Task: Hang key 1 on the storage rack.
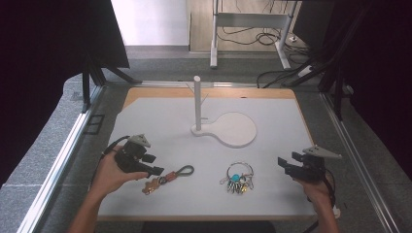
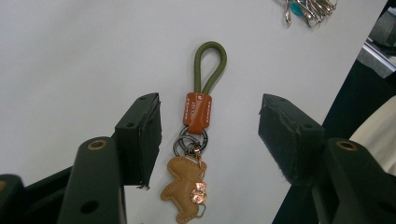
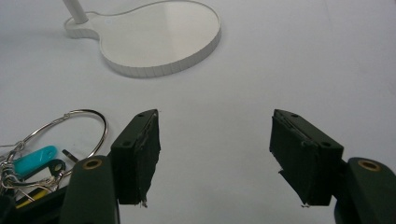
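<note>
On the white bench (image 1: 160, 116) stands a peg stand (image 1: 197, 103), keys unhung. The left gripper (image 2: 208, 135) hovers, fingers wide, straddling the green-looped keychain (image 2: 200, 140) lying flat; seemingly the pick-up step: descend and pinch. The right gripper (image 3: 215, 156), fingers wide, idles beside the key ring (image 3: 51, 149).

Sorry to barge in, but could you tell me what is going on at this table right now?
A person holds a two-jaw gripper in each hand over a white table. The left gripper is open, its jaws either side of a keychain with a green cord loop and a tan leather charm, not yet gripping it. The right gripper is open over bare table, beside a bunch of keys on a metal ring. A white stand with an upright post stands farther back, nothing hanging on it.
</note>
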Action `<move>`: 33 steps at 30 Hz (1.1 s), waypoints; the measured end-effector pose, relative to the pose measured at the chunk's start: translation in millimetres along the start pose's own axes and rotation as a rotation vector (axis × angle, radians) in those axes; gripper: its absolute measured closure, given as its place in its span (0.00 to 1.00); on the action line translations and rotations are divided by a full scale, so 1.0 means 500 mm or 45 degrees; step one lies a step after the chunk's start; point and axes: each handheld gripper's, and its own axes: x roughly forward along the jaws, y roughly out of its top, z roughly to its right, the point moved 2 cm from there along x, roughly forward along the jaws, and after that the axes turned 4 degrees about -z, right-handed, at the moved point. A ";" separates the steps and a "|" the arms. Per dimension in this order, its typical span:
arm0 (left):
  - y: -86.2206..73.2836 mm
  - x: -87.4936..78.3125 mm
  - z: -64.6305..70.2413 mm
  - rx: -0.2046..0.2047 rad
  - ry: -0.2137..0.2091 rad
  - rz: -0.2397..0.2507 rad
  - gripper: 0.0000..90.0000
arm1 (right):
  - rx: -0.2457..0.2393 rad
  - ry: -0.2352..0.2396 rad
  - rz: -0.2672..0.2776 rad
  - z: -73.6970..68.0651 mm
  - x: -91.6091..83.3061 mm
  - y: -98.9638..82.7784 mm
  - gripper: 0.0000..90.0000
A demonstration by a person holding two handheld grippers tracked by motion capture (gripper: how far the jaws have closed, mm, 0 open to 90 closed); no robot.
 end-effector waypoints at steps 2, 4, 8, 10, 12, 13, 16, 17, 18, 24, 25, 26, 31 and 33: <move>0.002 0.001 -0.001 0.008 0.000 -0.016 0.44 | 0.004 0.004 0.000 0.000 0.001 0.000 0.37; 0.007 0.009 0.000 0.011 -0.012 -0.048 0.44 | 0.005 0.006 -0.010 -0.001 0.004 -0.002 0.37; 0.009 0.019 0.002 0.024 -0.015 -0.087 0.45 | -0.006 0.006 -0.023 -0.005 0.009 -0.005 0.37; 0.010 0.021 0.002 0.026 -0.017 -0.098 0.45 | -0.009 0.005 -0.023 -0.007 0.010 -0.005 0.37; 0.011 0.022 0.002 0.023 -0.020 -0.101 0.45 | -0.006 0.005 -0.024 -0.007 0.010 -0.005 0.37; 0.012 0.023 0.002 0.021 -0.018 -0.106 0.46 | -0.008 0.006 -0.026 -0.008 0.011 -0.005 0.37; 0.020 0.028 0.003 0.029 -0.011 -0.123 0.47 | -0.009 0.006 -0.030 -0.010 0.014 -0.006 0.37; 0.023 0.030 0.004 0.034 -0.011 -0.132 0.47 | -0.011 0.006 -0.035 -0.011 0.015 -0.006 0.37; 0.026 0.033 0.006 0.043 -0.011 -0.141 0.47 | -0.016 0.008 -0.036 -0.012 0.017 -0.007 0.37; 0.040 0.053 0.012 0.070 0.003 -0.211 0.49 | -0.020 0.010 -0.038 -0.014 0.016 -0.007 0.37; 0.041 0.056 0.011 0.071 0.001 -0.216 0.49 | -0.019 0.010 -0.038 -0.014 0.016 -0.007 0.37; 0.042 0.058 0.011 0.069 0.000 -0.222 0.49 | -0.018 0.010 -0.039 -0.013 0.017 -0.007 0.37; 0.048 0.074 0.007 0.079 0.001 -0.250 0.49 | -0.016 0.006 -0.040 -0.013 0.017 -0.008 0.37; 0.049 0.082 0.006 0.083 0.001 -0.269 0.49 | -0.020 0.008 -0.043 -0.014 0.017 -0.008 0.37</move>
